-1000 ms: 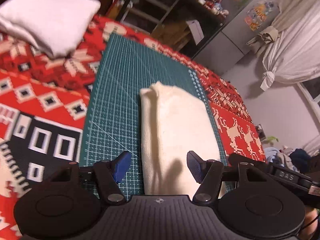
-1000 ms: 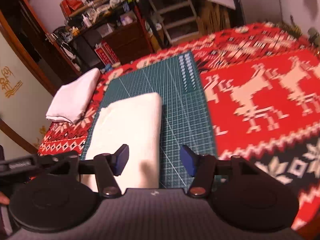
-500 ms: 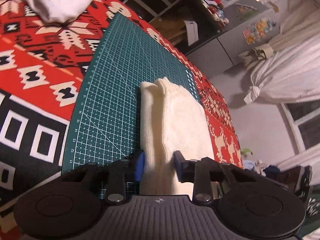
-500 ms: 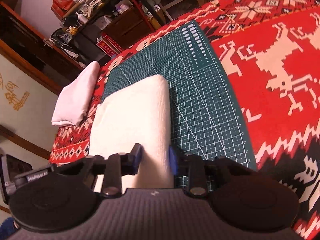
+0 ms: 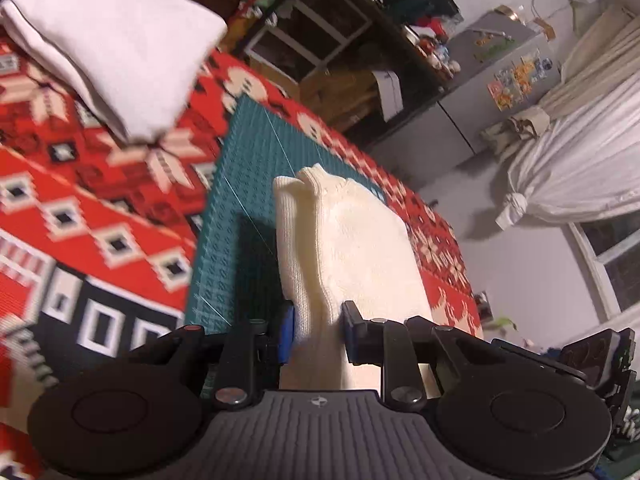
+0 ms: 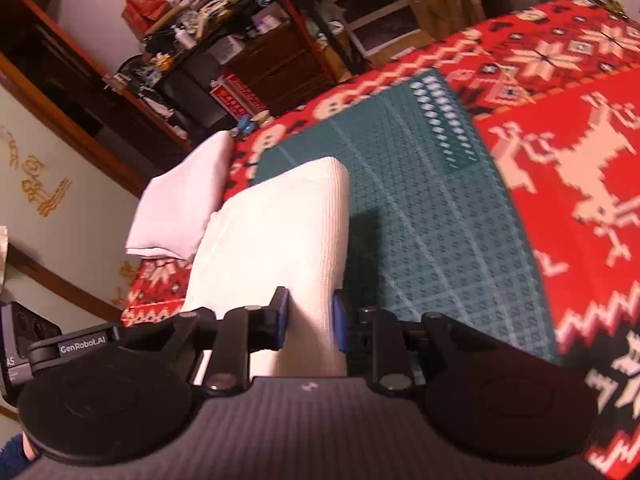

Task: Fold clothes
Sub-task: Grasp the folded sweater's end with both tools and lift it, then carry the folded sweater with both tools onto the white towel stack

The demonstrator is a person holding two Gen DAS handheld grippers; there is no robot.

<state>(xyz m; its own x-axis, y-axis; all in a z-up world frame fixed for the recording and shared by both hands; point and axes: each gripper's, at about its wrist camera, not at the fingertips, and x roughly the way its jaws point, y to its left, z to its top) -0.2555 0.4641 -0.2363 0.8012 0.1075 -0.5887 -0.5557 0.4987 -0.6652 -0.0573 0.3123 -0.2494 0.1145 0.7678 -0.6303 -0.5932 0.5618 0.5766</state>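
both your grippers, left and right, just closed onto the knit's near end; it's folded already, white stack far left; stacking remains.

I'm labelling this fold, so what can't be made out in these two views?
- Near end of the cream knit garment: left wrist view, hidden behind the left hand-held gripper.
- Same end, right wrist view: behind the right hand-held gripper.
- Folded white cloth: motion-blurred, cut off by the frame's top edge.

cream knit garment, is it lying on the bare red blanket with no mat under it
No, the cream knit garment lies over the green cutting mat, which sits on the red patterned blanket.
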